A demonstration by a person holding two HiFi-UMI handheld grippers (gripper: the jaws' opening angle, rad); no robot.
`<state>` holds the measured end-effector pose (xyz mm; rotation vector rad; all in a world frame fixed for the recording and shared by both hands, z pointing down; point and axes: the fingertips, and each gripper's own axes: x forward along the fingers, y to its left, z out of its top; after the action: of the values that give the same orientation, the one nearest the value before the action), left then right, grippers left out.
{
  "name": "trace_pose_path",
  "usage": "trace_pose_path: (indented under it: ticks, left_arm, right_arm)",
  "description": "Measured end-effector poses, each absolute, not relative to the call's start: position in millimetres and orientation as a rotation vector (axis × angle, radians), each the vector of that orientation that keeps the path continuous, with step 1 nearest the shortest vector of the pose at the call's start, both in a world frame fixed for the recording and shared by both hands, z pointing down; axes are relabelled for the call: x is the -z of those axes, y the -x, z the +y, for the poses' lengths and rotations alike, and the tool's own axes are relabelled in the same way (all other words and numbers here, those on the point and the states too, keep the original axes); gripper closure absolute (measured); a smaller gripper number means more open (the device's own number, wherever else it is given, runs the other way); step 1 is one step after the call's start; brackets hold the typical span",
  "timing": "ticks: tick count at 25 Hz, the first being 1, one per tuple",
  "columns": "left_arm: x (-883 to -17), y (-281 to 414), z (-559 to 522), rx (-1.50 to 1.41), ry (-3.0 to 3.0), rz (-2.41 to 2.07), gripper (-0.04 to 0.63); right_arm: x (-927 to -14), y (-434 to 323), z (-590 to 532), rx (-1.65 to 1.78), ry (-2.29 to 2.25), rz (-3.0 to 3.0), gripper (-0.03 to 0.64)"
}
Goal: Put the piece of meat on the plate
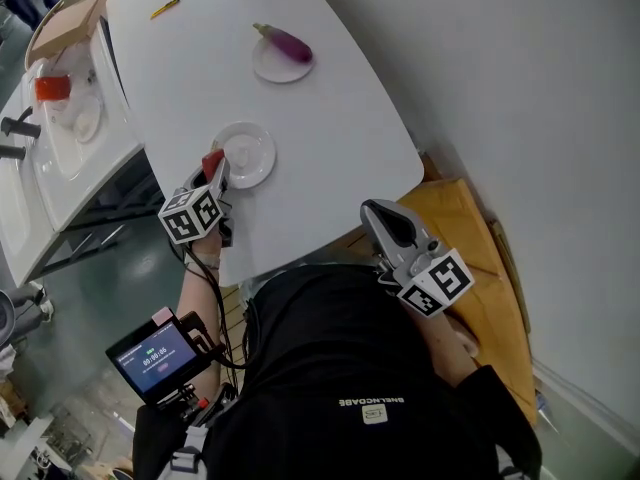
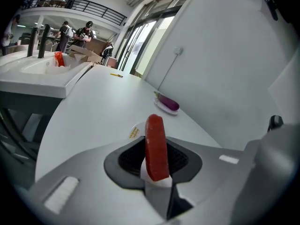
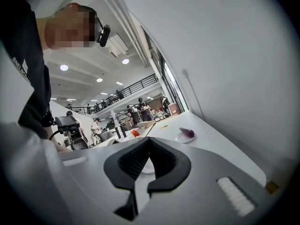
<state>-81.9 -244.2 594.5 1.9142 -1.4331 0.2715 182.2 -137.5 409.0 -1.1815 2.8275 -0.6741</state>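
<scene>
A red piece of meat (image 2: 156,146) stands upright between the pads of my left gripper (image 2: 157,172), which is shut on it. In the head view the meat (image 1: 211,158) and the left gripper (image 1: 214,166) hang at the near-left rim of an empty white plate (image 1: 252,155) on the white table (image 1: 300,198). Part of that plate (image 2: 135,131) shows just behind the meat. My right gripper (image 1: 373,209) is at the table's near edge, right of the plate. Its jaw tips meet with nothing held (image 3: 149,142).
A purple eggplant (image 1: 285,41) lies on a second small plate (image 1: 272,68) further along the table. A yellow pen (image 1: 165,8) lies at the far end. A white sink unit (image 1: 60,158) with a red cup (image 1: 52,88) stands left of the table. A wall runs along the right.
</scene>
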Motion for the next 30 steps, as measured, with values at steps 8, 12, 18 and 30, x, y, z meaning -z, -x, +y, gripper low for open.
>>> trace_pose_path:
  ticks: [8, 12, 18, 30]
  left_arm:
    - [-592, 76, -248, -0.335, -1.927, -1.428, 0.480]
    - [-591, 75, -251, -0.363, -1.948, -1.433, 0.467]
    - [-592, 74, -252, -0.370, -1.957, -1.436, 0.428]
    - [-583, 60, -253, -0.391, -2.027, -1.423, 0.385]
  right_arm:
    - [-400, -197, -137, 0.671, 1.238, 2.800, 0.612]
    - [-400, -198, -136, 0.664, 1.242, 2.795, 0.612]
    - [-400, -199, -137, 0.663, 1.248, 2.787, 0.612]
    - [-400, -203, -137, 0.667, 1.266, 2.760, 0.612]
